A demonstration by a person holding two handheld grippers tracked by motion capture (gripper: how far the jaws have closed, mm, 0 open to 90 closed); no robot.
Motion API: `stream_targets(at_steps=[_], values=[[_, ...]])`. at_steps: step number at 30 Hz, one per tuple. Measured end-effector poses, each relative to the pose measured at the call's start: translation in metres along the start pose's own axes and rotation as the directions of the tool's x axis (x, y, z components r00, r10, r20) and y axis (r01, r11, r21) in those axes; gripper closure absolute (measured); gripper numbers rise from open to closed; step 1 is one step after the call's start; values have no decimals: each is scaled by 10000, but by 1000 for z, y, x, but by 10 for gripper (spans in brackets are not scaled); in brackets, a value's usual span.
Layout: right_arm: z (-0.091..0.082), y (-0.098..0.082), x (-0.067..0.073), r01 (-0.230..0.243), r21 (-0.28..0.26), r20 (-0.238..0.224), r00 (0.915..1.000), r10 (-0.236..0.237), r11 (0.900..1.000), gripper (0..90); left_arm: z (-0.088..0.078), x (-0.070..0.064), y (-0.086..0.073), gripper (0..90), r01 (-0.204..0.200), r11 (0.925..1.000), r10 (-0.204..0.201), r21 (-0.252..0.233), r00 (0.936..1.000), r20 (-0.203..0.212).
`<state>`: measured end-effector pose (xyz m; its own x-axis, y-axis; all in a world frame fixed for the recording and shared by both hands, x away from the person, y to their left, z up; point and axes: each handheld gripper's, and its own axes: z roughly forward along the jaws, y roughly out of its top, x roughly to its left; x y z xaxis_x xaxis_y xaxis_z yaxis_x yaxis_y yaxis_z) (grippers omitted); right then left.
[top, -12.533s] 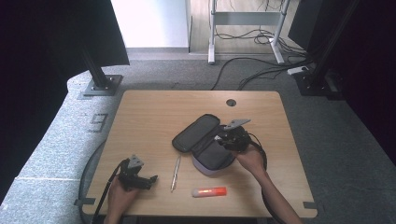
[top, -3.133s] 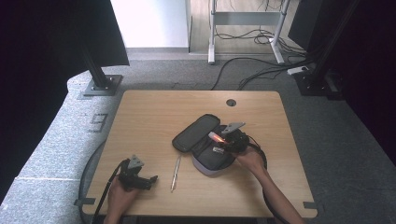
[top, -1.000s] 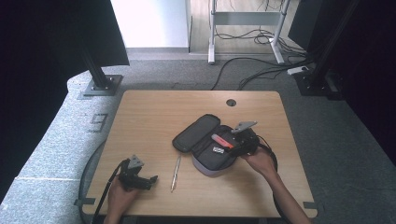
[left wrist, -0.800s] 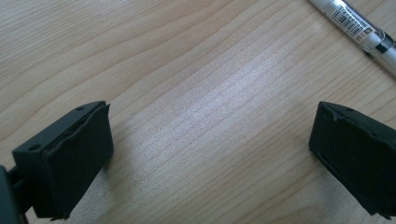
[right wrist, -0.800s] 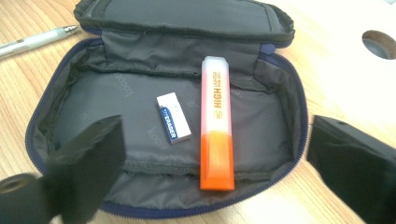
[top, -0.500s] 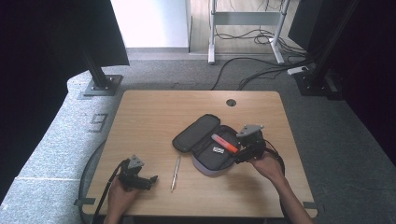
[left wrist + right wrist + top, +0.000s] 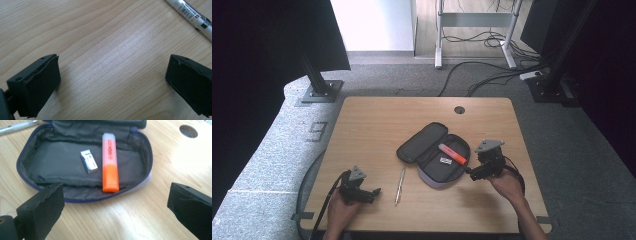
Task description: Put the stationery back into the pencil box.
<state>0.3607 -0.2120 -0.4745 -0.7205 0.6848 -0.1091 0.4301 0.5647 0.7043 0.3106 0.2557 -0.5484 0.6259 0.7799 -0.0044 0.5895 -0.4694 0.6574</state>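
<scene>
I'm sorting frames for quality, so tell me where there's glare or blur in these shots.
Right gripper view: window-like glare washes out the table beside the pencil case; the highlighter stays sharp. Left gripper view: soft sheen on the wood, near jaws blurred. High view: evenly lit, dark edges.

Orange highlighter [image 7: 110, 162]; grey pencil case [image 7: 62, 160], blue zip edge; pale wood-grain table [image 7: 377, 120]; black claws.

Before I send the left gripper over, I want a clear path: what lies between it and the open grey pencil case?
A clear pen lies on the wood between the left gripper and the open grey pencil case, as the high view shows.
</scene>
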Motion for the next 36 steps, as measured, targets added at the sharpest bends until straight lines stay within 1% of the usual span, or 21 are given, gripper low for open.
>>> stream_targets(at_steps=[7, 10, 16, 20, 26, 30, 33, 35, 36], values=[[2, -18, 2, -128, 129, -77, 9999, 129, 9998, 0, 0, 0, 0, 0, -1, 10000, 1, 0, 10000, 4], [5, -26, 2, -331, 50, -91, 9994, 331, 9994, 0, 0, 0, 0, 0, 0, 10000, 0, 0, 10000, 2], [9, -43, 0, -672, -32, 65, 9977, 672, 9977, 0, 0, 0, 0, 0, 5, 10000, -5, 0, 10000, -3], [12, -54, -1, -703, 40, 306, 9971, 702, 9975, 2, 0, 0, 0, 0, 8, 10000, -8, -2, 10000, -7], [16, -76, -6, -1229, 80, 464, 9914, 1224, 9924, 2, 0, 0, 0, 0, 16, 10000, -16, -3, 10000, -11], [19, -86, -8, -1490, 64, 494, 9877, 1485, 9888, 2, 0, 0, 0, 0, 14, 10000, -14, -3, 10000, -10], [22, -93, -9, -1665, 38, 418, 9852, 1662, 9860, 0, 0, 0, 0, 0, 7, 10000, -7, -5, 10000, 0], [22, -96, -11, -1929, -67, 259, 9809, 1930, 9812, 0, 0, -1, 0, 0, -10, 10000, 10, -7, 10000, 17], [22, -97, -11, -1903, -101, 327, 9811, 1905, 9817, 0, 0, -1, 0, 0, -2, 10000, 2, -28, 10000, 30]])
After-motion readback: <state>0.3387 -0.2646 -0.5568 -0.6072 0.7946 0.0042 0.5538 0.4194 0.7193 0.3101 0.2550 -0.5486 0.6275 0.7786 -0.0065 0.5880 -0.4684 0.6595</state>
